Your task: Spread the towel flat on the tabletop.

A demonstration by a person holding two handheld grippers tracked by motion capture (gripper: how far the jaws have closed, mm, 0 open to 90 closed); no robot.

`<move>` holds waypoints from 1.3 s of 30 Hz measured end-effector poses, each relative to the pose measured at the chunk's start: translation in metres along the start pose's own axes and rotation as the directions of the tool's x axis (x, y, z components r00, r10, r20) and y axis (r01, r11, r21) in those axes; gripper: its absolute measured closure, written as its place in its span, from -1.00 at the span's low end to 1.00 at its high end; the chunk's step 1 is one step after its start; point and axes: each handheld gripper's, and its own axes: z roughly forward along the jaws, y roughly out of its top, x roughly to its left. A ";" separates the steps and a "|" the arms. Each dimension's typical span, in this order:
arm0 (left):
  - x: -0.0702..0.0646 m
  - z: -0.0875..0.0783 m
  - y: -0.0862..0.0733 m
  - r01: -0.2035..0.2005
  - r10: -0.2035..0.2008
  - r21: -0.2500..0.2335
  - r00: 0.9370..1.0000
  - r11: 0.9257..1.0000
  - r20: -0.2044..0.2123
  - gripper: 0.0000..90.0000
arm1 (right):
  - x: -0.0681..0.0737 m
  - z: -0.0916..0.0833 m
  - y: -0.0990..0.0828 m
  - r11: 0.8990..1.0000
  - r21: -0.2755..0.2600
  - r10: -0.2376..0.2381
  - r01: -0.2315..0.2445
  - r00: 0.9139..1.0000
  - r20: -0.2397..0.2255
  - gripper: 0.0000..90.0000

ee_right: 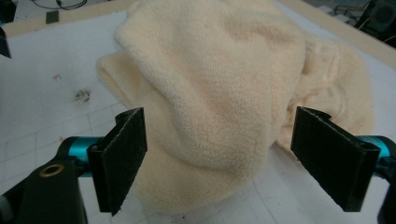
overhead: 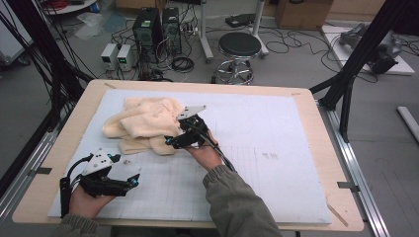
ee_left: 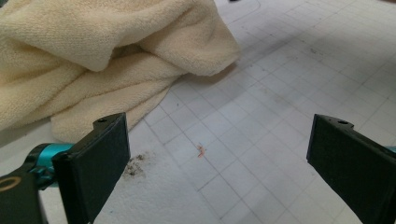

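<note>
Towel — cream, thick and crumpled — lay in a heap on the white gridded mat covering the counter. The right hand-held gripper sat at the heap's near edge, its jaws released and spread to either side of a fat fold, pads not pressing on the cloth. The left hand-held gripper rested apart, towards the person, jaws released and empty, the towel ahead of it. Judged risk: closing there could pinch several layers at once, so the heap would lift as a bundle instead of one edge — or the plush pile could slip free.
</note>
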 end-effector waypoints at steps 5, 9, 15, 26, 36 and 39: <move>0.001 0.000 0.000 -0.001 0.001 0.001 1.000 1.000 0.001 -0.85 | -0.001 0.018 -0.006 0.999 0.041 0.008 -0.008 1.000 -0.010 -0.39; 0.001 0.000 0.000 0.002 -0.002 0.000 1.000 1.000 0.000 -0.85 | 0.002 0.028 -0.010 0.996 0.084 -0.023 0.023 1.000 -0.002 0.02; 0.002 0.000 -0.001 0.004 -0.004 0.001 1.000 1.000 -0.004 -0.85 | 0.002 0.024 -0.008 0.993 0.096 -0.064 0.068 0.997 -0.046 0.70; 0.002 0.000 0.000 0.009 -0.009 -0.005 1.000 1.000 -0.016 -0.85 | -0.005 -0.022 -0.012 0.988 0.087 -0.121 0.126 0.991 -0.062 0.79; 0.000 0.002 0.007 -0.005 0.004 -0.038 0.999 0.999 -0.036 -0.80 | 0.004 -0.073 -0.020 0.972 0.089 -0.213 0.220 0.974 -0.078 0.79; 0.007 0.013 0.016 -0.010 0.009 -0.020 0.999 1.000 -0.034 -0.78 | 0.003 -0.079 -0.024 0.972 0.095 -0.207 0.214 0.975 -0.075 0.78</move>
